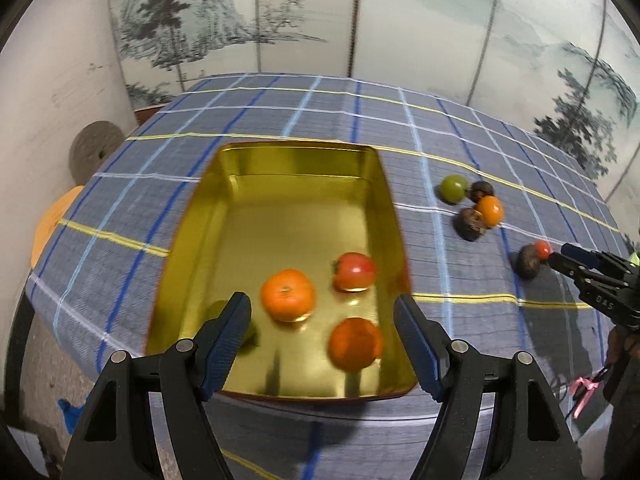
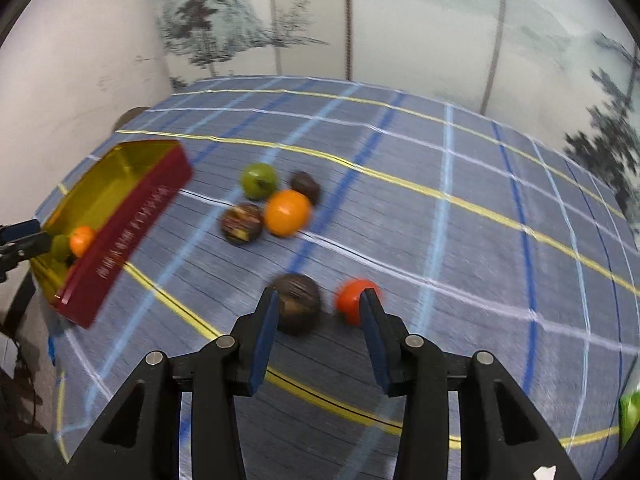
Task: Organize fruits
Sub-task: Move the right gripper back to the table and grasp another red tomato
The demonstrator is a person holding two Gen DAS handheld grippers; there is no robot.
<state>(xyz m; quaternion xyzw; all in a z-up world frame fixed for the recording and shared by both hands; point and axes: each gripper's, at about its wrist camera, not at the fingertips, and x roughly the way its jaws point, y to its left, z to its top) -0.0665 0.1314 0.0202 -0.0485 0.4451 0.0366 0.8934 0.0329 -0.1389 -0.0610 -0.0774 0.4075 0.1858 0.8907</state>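
A gold-lined tin with red outer walls (image 1: 304, 168) (image 2: 132, 208) lies on the checked cloth. Inside it are an orange (image 1: 287, 295), a red fruit (image 1: 355, 271), a second orange fruit (image 1: 355, 344) and a green fruit (image 1: 218, 312) partly hidden by my left finger. My left gripper (image 1: 322, 312) is open and empty above the tin's near end. My right gripper (image 2: 318, 312) (image 1: 560, 258) is open around a dark brown fruit (image 2: 298, 304) (image 1: 528, 264), with a small red fruit (image 2: 352, 300) (image 1: 542, 248) beside its right finger.
A cluster lies farther back on the cloth (image 2: 440, 240): a green fruit (image 2: 259, 180), an orange (image 2: 287, 213) and two dark brown fruits (image 2: 242, 223) (image 2: 306, 187). A painted screen (image 1: 360, 20) stands behind the table. A green object (image 2: 630, 412) shows at the right edge.
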